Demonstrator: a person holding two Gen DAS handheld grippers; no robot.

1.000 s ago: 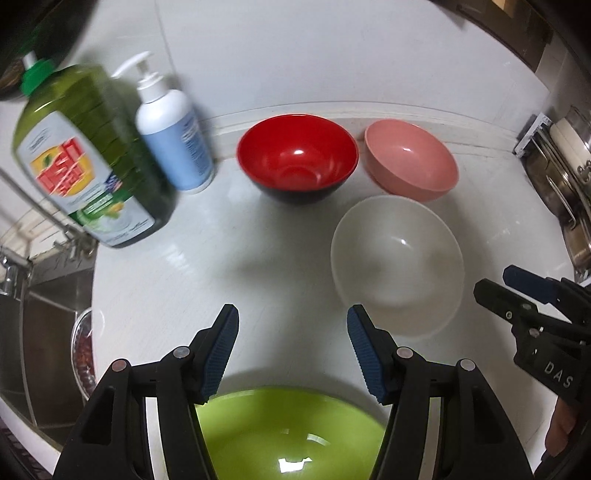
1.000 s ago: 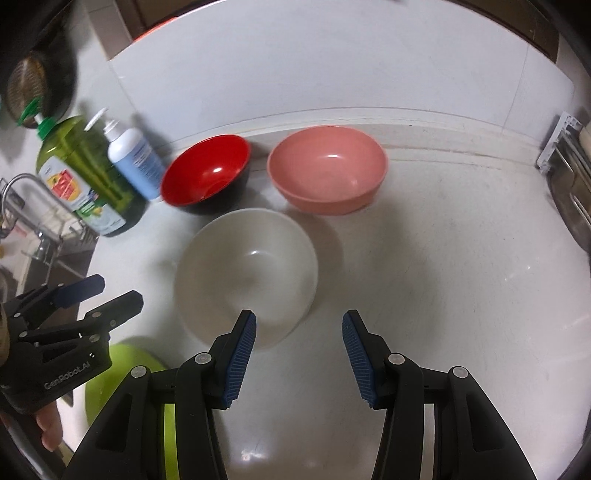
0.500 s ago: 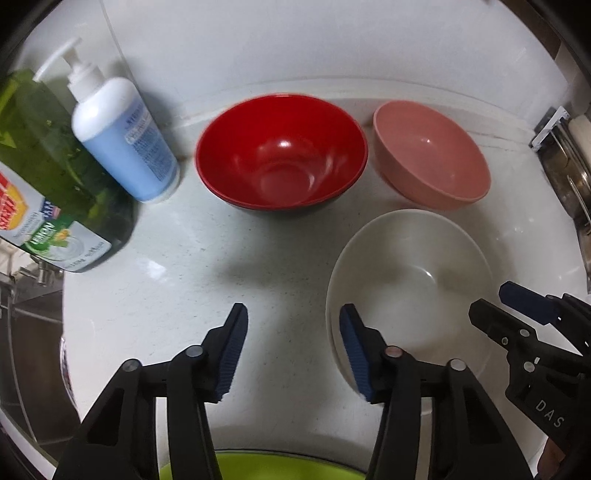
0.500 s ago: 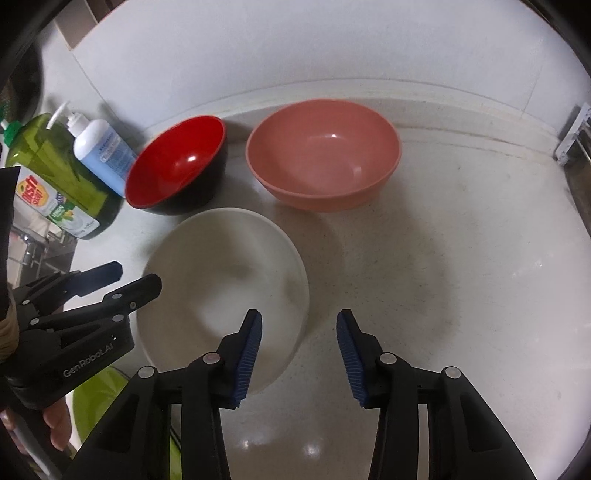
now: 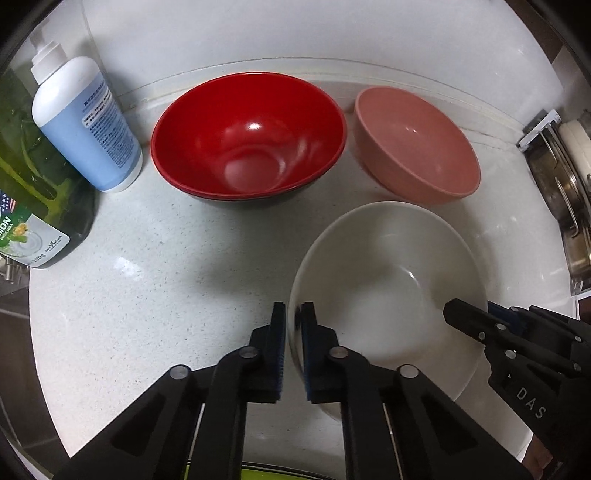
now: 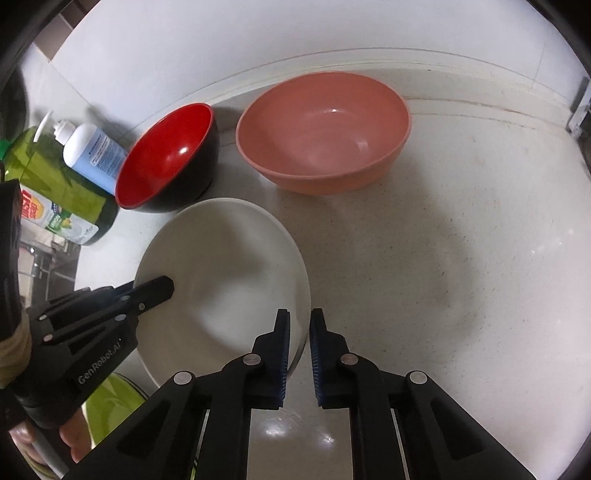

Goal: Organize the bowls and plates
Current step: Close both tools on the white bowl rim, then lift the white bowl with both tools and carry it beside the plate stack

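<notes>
Counter: white speckled stone worktop [image 5: 155,266], filling the middle of both views; glossy, with bright glints low in the right wrist view.
Wall: plain white panel [image 6: 258,33] across the top of the frame, vertical seam at upper right.
Joint: raised pale strip [image 5: 258,64] where counter meets wall, curving across the upper frame.
Sink side: metal fittings [image 6: 40,258] at the left edge, partly hidden.
Right edge: metal rack with steel lids [image 5: 565,206], on edge.
Light: overhead, soft shadows on the counter.
</notes>
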